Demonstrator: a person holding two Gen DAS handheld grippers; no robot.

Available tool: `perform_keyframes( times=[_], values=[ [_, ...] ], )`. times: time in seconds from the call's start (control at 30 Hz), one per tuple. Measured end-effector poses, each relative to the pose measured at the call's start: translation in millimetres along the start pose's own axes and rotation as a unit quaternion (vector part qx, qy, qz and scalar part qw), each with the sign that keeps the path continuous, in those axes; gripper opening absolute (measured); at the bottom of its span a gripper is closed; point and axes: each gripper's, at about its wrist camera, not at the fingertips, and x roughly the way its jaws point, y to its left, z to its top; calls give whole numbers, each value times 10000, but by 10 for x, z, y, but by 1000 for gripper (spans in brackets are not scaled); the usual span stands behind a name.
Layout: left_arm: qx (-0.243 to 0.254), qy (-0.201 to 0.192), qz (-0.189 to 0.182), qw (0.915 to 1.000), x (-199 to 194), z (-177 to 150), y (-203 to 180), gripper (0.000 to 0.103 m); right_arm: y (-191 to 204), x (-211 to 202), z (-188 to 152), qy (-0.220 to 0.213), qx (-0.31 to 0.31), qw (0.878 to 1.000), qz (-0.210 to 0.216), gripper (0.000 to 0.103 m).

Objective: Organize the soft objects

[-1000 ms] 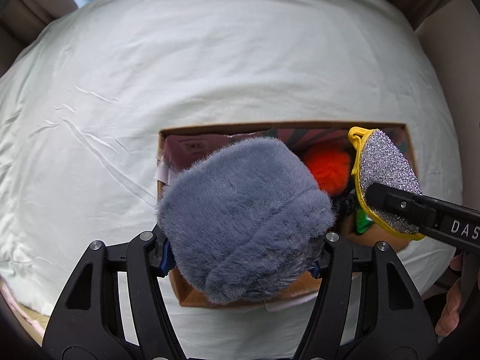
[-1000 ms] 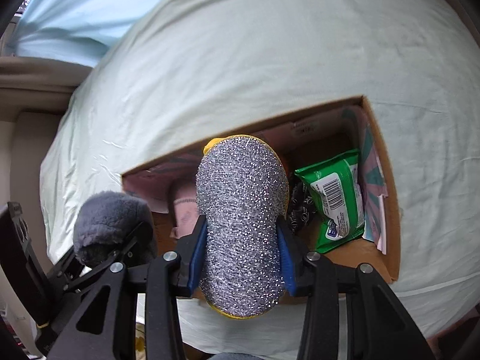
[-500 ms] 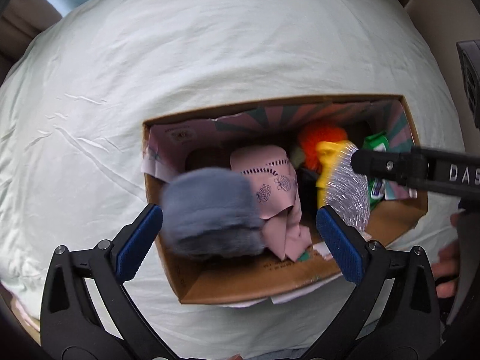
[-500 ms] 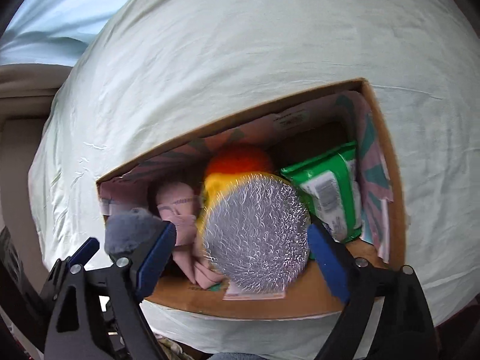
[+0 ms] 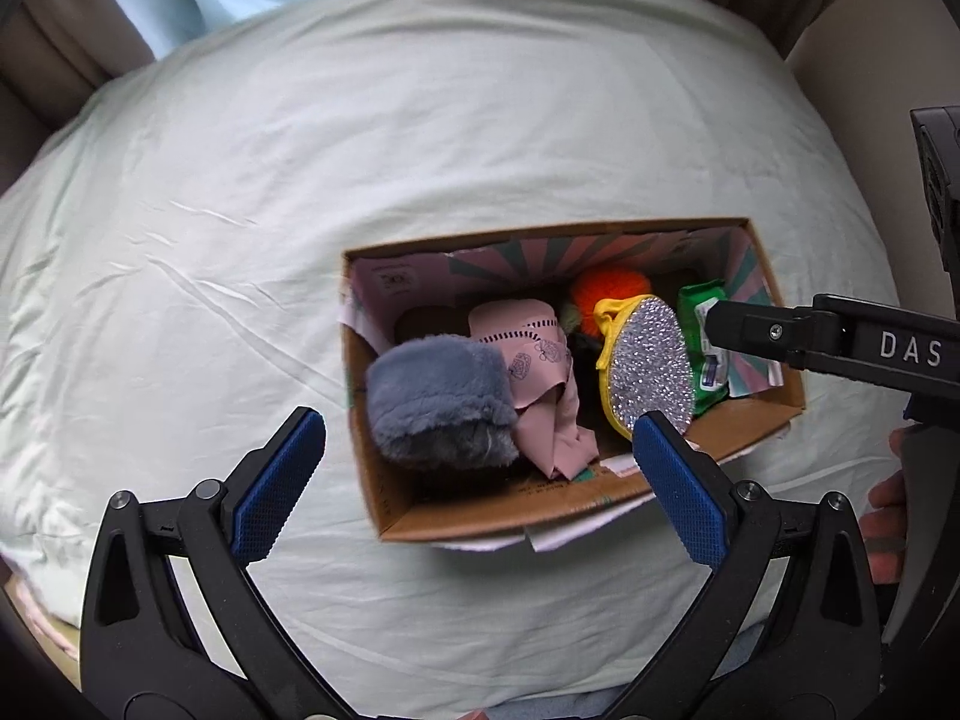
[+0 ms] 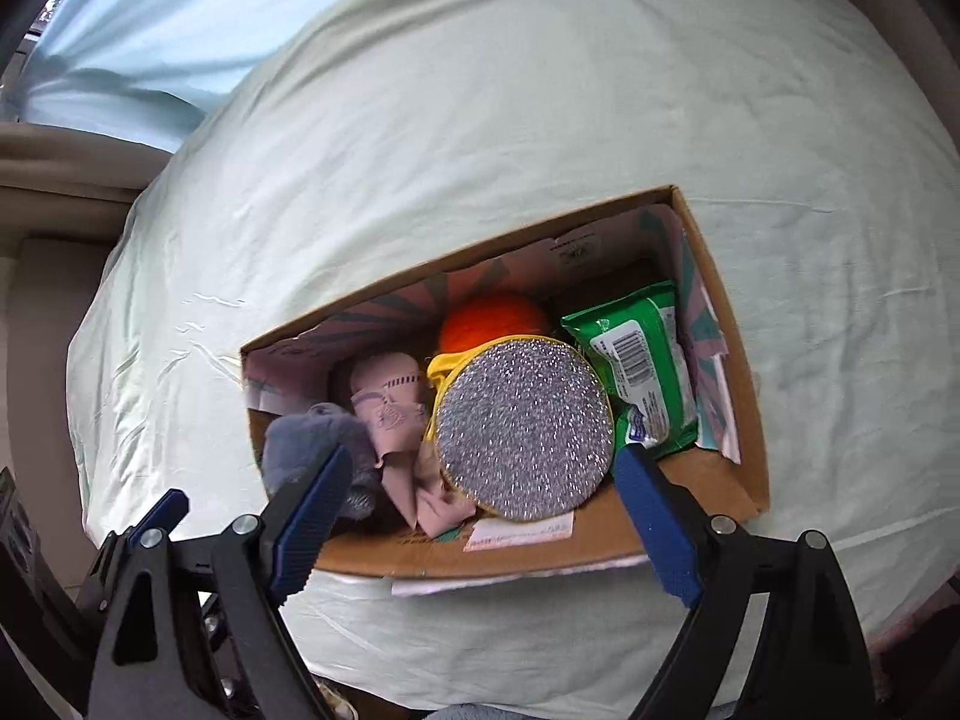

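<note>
An open cardboard box [image 5: 492, 519] [image 6: 744, 420] lies on the pale green bed. In it, from left to right: a grey fluffy item [image 5: 441, 399] [image 6: 312, 438], a pink cloth [image 5: 540, 372] [image 6: 390, 405], an orange pompom [image 5: 609, 288] [image 6: 492, 315], a silver glitter pouch with yellow trim [image 5: 651, 372] [image 6: 525, 429] and a green wipes pack [image 5: 702, 336] [image 6: 639, 360]. My left gripper [image 5: 477, 483] is open and empty above the box's near edge. My right gripper [image 6: 480, 516] is open and empty, just above the pouch; one of its fingers [image 5: 840, 339] reaches in from the right in the left wrist view.
The bed sheet [image 5: 360, 150] spreads wide around the box. Curtains [image 5: 60, 30] and a light blue drape [image 6: 150, 30] stand behind the bed. A hand [image 5: 888, 498] shows at the right edge.
Both grippers opened. The grey fluffy item and the glitter pouch dropped out of them into the box, and both grippers have drawn back from it.
</note>
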Motion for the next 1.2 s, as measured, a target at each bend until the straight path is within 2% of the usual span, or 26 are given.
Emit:
perform_keyframes(
  times=[0.2, 0.37, 0.5, 0.6, 0.83, 1.0, 1.03, 1.2],
  values=[
    [-26, -420, 34, 9991, -549, -88, 102, 102, 56, -525, -132, -458, -219, 9987, -27, 87],
    [-178, -947, 14, 9953, -1149, -50, 139, 102, 140, -1199, -245, -1203, -563, 9910, -192, 87],
    [-303, -1469, 4, 9887, -1649, 3, 89, 102, 191, -1830, -367, -1886, -925, 9771, -327, 87],
    [-403, -1794, 55, 9829, -2002, 8, 9, 102, 233, -2266, -496, -2367, -1265, 9619, -517, 87],
    [-628, -2588, 28, 9639, -2810, -156, -346, 102, 260, -3114, -884, -3288, -1814, 9245, -652, 87],
    [-648, -3231, 80, 9441, -3257, -385, -624, 102, 245, -3471, -1150, -3852, -1982, 8977, -802, 87],
    [-651, -3362, 129, 9394, -3337, -429, -675, 102, 244, -3491, -1178, -3885, -2009, 8955, -823, 87],
    [-525, -3702, 394, 9266, -3560, -566, -842, 102, 137, -3554, -1281, -4011, -1974, 8911, -784, 87]
  ],
)
